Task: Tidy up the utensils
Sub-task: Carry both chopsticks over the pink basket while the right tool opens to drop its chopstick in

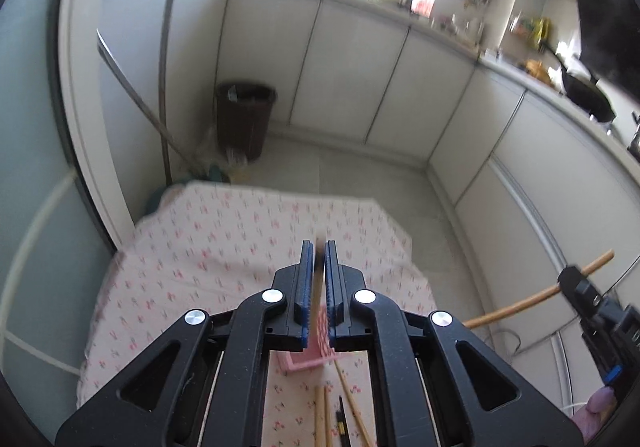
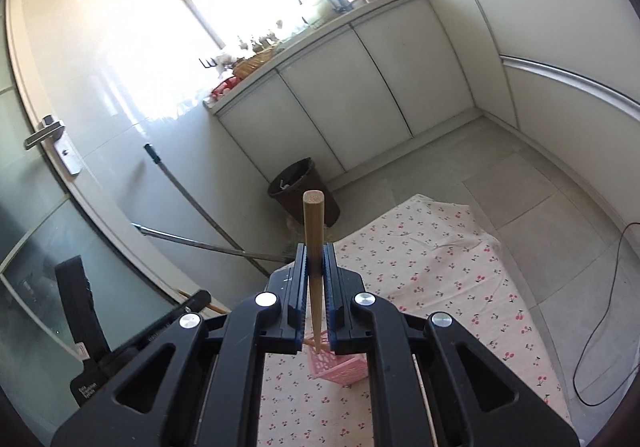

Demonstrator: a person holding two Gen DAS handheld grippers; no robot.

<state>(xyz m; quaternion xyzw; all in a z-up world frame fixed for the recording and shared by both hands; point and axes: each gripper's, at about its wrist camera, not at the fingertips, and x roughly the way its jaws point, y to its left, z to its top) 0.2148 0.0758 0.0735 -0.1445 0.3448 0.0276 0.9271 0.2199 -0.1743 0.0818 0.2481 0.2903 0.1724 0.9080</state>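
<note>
Progress: While each gripper carries a chopstick above the cloth-covered bench (image 2: 440,267), several chopsticks (image 1: 320,419) lie loose on the cloth, so I judge the sorting barely under way.
Left to do: the loose sticks, and seemingly both held ones, have yet to go into the pink basket (image 2: 340,367); how much it already holds is hidden.
Right gripper (image 2: 316,259): clenched on a wooden chopstick (image 2: 314,231), jaws tight against it.
Right chopstick axis: runs along the fingers, blunt end up and away, narrow tip down toward the basket.
Left gripper (image 1: 319,259): nearly closed around a thin blurred stick (image 1: 319,279); whether the pads press it I cannot tell.
Left stick axis: lengthwise between the fingers, over the basket.
</note>
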